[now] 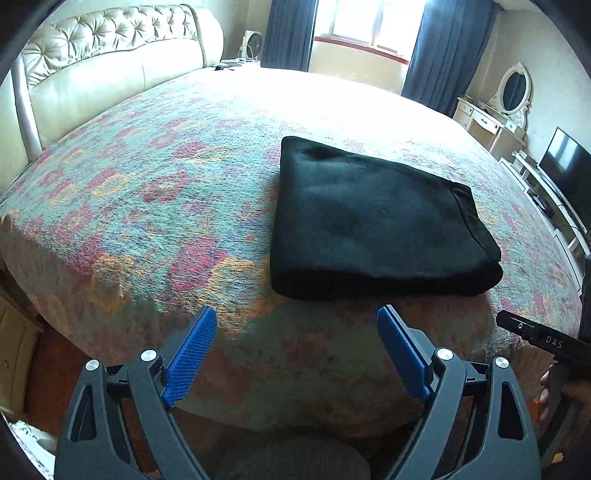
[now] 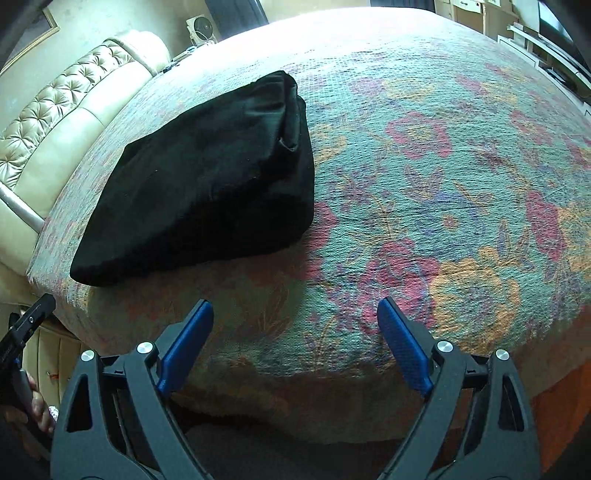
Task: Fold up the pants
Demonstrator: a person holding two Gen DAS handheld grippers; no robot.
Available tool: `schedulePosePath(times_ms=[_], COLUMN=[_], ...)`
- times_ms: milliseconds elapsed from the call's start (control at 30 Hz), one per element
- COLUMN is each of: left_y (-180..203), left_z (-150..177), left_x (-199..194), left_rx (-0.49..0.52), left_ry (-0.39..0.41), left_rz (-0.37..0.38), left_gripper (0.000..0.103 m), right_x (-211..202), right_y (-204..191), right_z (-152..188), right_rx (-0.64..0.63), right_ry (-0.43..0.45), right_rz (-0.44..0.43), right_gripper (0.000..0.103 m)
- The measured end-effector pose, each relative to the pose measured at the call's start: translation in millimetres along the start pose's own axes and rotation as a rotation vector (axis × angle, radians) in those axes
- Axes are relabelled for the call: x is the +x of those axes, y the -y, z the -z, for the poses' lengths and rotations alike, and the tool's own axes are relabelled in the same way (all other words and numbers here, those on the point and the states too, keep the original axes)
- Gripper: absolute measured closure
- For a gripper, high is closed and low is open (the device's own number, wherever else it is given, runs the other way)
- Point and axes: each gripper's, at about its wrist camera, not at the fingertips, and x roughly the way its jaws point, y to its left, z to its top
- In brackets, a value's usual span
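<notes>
The black pants [image 1: 373, 225] lie folded into a thick, neat rectangle on the flowered bedspread [image 1: 155, 192], near the bed's front edge. They also show in the right wrist view [image 2: 207, 184], at the left. My left gripper [image 1: 297, 317] is open and empty, held back from the bed edge just short of the pants. My right gripper [image 2: 295, 310] is open and empty, over the front edge, to the right of the pants. The right tool's body [image 1: 535, 339] shows at the left view's right edge.
A cream tufted headboard [image 1: 110, 55] runs along the bed's left side. A window with dark curtains [image 1: 365, 22] is beyond the bed. A white dresser with an oval mirror [image 1: 509, 103] and a TV [image 1: 569, 166] stand at the right.
</notes>
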Motion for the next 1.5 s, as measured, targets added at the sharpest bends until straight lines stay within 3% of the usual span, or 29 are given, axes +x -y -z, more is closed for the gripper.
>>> schedulePosePath(times_ms=[233, 367, 800, 1500], left_y=[23, 23, 23, 31], left_z=[8, 9, 8, 10], left_x=[-7, -8, -13, -15], left_rx=[0.073, 0.050, 0.054, 0.113], left_ry=[0.061, 0.063, 0.096, 0.120], left_rz=[-0.040, -0.038, -0.120, -0.173], left_gripper=[0.016, 0.016, 0.016, 0.016], right_x=[-17, -22, -18, -10], right_y=[-26, -38, -35, -39], right_z=[2, 8, 5, 9], right_rx=[-0.110, -0.171, -0.146, -0.141], right_ry=[0.100, 0.129, 0.121, 0.083], right_rz=[0.030, 0.050, 0.033, 0.006], right_gripper=[0.013, 0.013, 0.013, 0.013])
